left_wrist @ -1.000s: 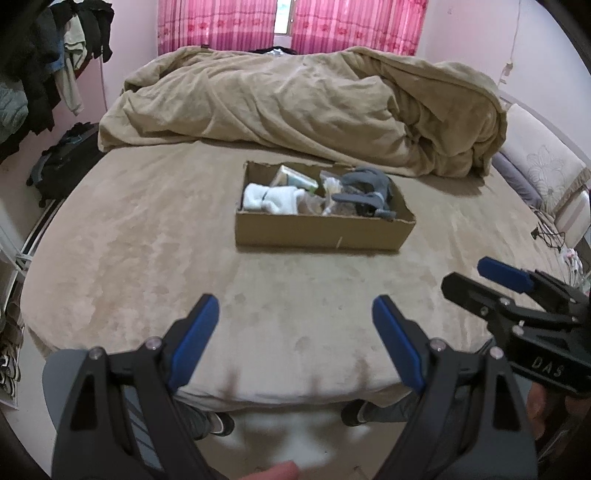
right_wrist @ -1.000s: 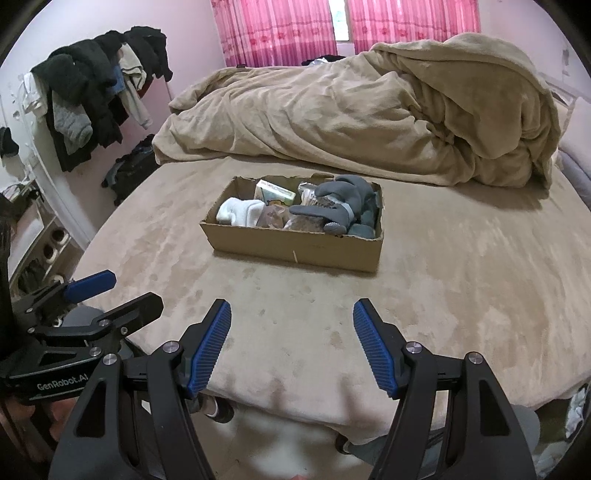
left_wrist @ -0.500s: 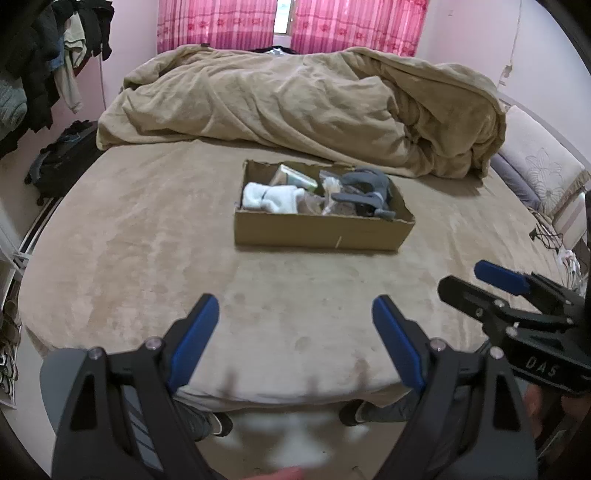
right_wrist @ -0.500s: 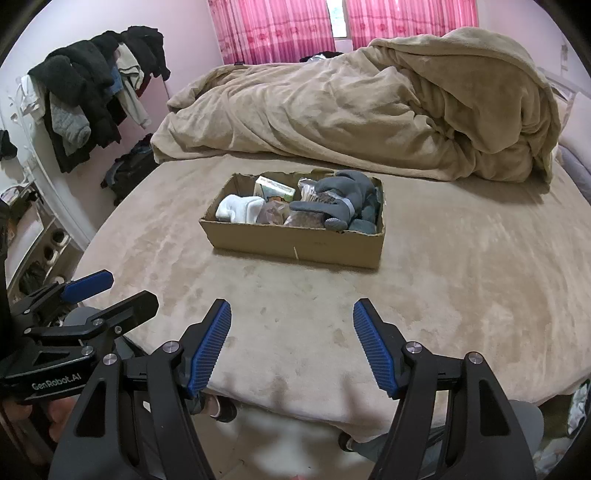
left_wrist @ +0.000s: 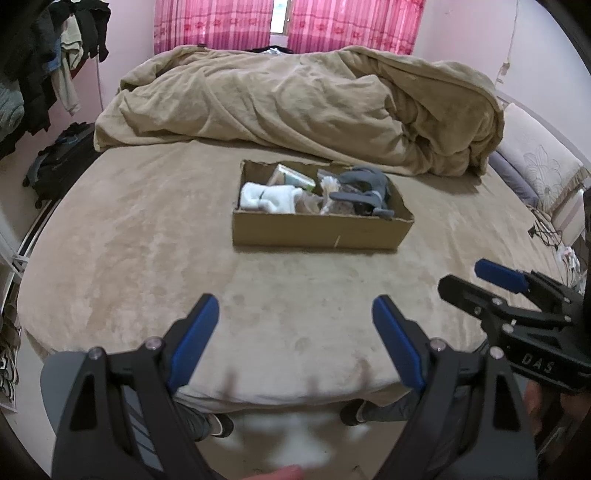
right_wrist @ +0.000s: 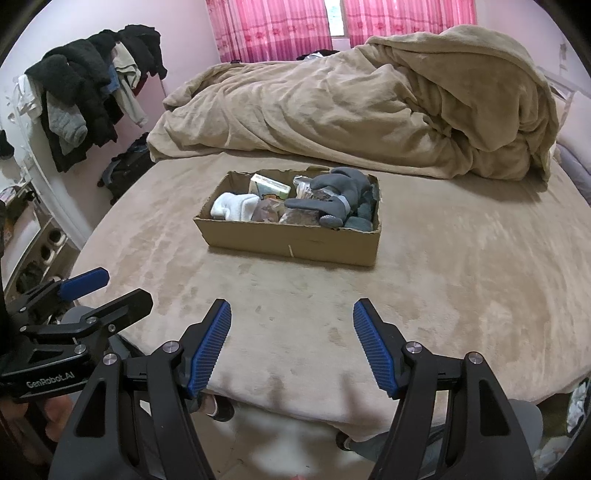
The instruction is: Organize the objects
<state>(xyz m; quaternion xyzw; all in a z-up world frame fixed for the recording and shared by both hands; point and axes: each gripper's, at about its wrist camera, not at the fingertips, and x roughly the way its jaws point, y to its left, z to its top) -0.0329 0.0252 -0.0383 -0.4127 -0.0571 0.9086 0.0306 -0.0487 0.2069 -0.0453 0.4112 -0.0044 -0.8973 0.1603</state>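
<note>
A shallow cardboard box (left_wrist: pixel 321 230) (right_wrist: pixel 288 242) sits mid-bed. In it lie white socks (left_wrist: pixel 267 197) (right_wrist: pixel 234 206), a small pale carton (left_wrist: pixel 293 177) (right_wrist: pixel 269 188), clear bags with brown contents (right_wrist: pixel 299 214) and grey socks (left_wrist: pixel 364 186) (right_wrist: pixel 338 197). My left gripper (left_wrist: pixel 295 317) is open and empty over the bed's near edge, well short of the box. My right gripper (right_wrist: pixel 291 321) is open and empty, likewise short of the box. Each gripper shows at the side of the other's view.
A heaped tan duvet (left_wrist: pixel 295 107) (right_wrist: pixel 369 110) fills the far half of the bed. Pillows (left_wrist: pixel 535 166) lie at right. Clothes hang on a rack (right_wrist: pixel 85 96) at left, with a dark bag (left_wrist: pixel 55 162) on the floor. Pink curtains (right_wrist: pixel 332 26) are behind.
Both grippers have edged slightly forward and up toward the bed; the box looks a little nearer. Both stay open.
</note>
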